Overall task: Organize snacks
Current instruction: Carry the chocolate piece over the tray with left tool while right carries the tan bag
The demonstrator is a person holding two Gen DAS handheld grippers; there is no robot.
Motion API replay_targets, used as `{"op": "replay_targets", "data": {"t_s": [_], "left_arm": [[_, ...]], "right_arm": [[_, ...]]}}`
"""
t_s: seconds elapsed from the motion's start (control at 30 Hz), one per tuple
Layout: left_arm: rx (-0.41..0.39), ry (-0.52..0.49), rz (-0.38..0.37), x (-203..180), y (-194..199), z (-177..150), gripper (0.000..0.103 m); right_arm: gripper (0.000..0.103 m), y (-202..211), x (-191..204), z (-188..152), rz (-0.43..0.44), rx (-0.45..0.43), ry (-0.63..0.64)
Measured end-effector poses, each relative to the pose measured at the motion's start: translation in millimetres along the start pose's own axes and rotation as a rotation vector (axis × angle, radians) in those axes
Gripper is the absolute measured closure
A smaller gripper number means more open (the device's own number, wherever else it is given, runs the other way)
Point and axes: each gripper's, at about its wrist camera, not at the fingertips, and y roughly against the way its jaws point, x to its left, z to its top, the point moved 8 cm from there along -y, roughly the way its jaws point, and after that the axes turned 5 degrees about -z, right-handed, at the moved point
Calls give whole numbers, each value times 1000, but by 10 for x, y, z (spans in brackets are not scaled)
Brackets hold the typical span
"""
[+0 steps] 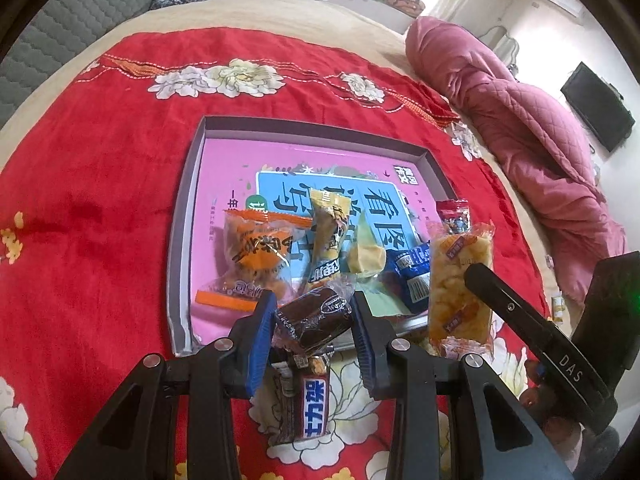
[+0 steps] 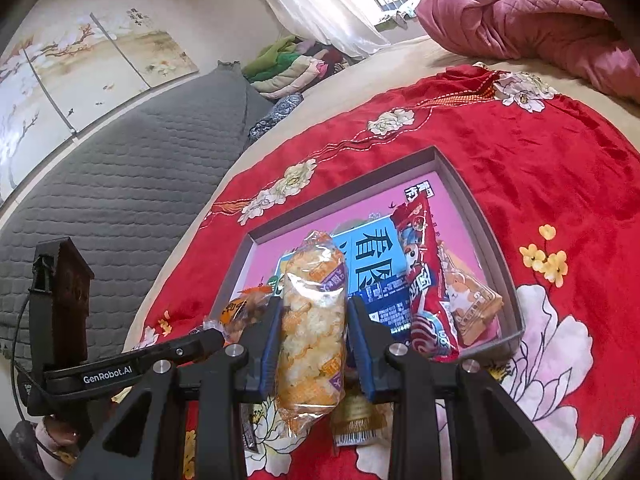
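My left gripper (image 1: 314, 322) is shut on a brown chocolate-cake packet (image 1: 316, 318), held above the near edge of the shallow grey box (image 1: 182, 240) with a pink printed floor. My right gripper (image 2: 314, 332) is shut on a clear packet of orange-white rice cracker (image 2: 312, 332), also seen in the left wrist view (image 1: 460, 284), held over the box's near edge (image 2: 516, 334). In the box lie an orange packet (image 1: 256, 256), a yellow packet (image 1: 326, 236), a blue packet (image 1: 412, 276) and a red packet (image 2: 424, 276).
A Snickers bar (image 1: 310, 404) lies on the red flowered blanket (image 1: 100, 200) below my left gripper. A gold packet (image 2: 358, 420) lies below my right gripper. A pink quilt (image 1: 520, 140) is heaped at the right; a grey headboard cushion (image 2: 120, 200) is at the left.
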Motion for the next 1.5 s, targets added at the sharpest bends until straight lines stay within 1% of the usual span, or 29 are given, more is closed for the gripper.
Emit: {"op": "replay_targets", "data": {"t_s": [0.3,0.83,1.1,1.5], "left_arm": [[9,-13,14,-15,-112,57,65],[25,-14,32,-3,-254,104,65],[22,-23,46,-4,-297,143,65],[21,-4,62,52,-299,166,65]], "right_arm": [[71,-135,6,44,9,5,-2],[71,-330,-63,139,-13,-6,-6],[72,-360,-74,155,-13,-13,4],[72,-316,-166,157,-18,-21,-19]]}}
